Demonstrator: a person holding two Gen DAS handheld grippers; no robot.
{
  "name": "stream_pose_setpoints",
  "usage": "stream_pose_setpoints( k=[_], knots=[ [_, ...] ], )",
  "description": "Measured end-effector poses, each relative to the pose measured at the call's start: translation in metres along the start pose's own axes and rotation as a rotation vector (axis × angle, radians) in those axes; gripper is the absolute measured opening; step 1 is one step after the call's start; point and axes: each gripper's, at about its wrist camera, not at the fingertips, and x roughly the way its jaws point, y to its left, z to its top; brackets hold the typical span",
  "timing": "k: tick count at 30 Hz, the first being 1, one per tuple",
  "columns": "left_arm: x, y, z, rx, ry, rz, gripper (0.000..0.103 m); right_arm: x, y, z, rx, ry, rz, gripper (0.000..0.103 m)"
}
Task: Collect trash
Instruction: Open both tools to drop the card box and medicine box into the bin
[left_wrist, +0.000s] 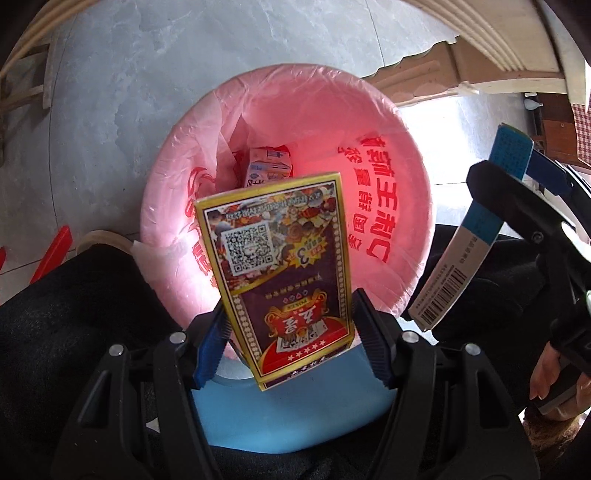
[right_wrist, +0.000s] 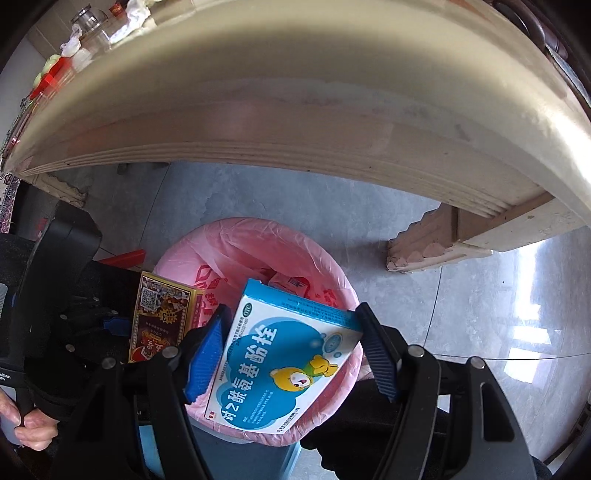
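Fingers of the left gripper (left_wrist: 290, 343) clamp the lower end of a purple and gold playing-card box (left_wrist: 275, 269), its long faces pinched from both sides so that it stands up out of the grip and leans over the mouth of the bin (left_wrist: 295, 410) below. Beside it, the right gripper (right_wrist: 291, 350) is closed on a blue and white medicine box (right_wrist: 284, 363) with a cartoon bear on it, gripped across its width and tilted, its far corner already over the opening. Both pieces of trash seem to be carried steeply downward, fingers first, so that letting go would drop them straight in rather than onto the floor. A bare hand (right_wrist: 26, 424) wraps the left gripper's handle at the lower left of the right wrist view. Just beyond the boxes, a pink bag (left_wrist: 373, 122) printed with red characters lines the blue bin, its edge folded over the rim so it stays open. Deep inside lies a small carton (left_wrist: 267, 164), so some trash is already collected. Farther out runs the grey tiled floor (left_wrist: 155, 66), then the carved leg (right_wrist: 424, 251) and thick pale edge of the tabletop (right_wrist: 295, 110) that overhangs the bin; jars and small things stand at its far left corner, too small to name.
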Motion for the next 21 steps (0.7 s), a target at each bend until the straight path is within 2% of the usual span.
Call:
stream_pose_setpoints(
  k=[9, 18, 21],
  knots=[
    [0.028, 0.008, 0.019, -0.009, 0.063, -0.019, 0.063, 0.036, 0.000, -0.003, -0.003, 0.062, -0.001, 0.067],
    [0.034, 0.001, 0.019, 0.023, 0.071, 0.043, 0.066, 0.056, -0.004, -0.005, 0.010, 0.122, 0.021, 0.068],
    [0.031, 0.000, 0.018, 0.032, 0.064, 0.039, 0.067, 0.061, -0.005, -0.005, 0.010, 0.134, 0.028, 0.068]
  ],
)
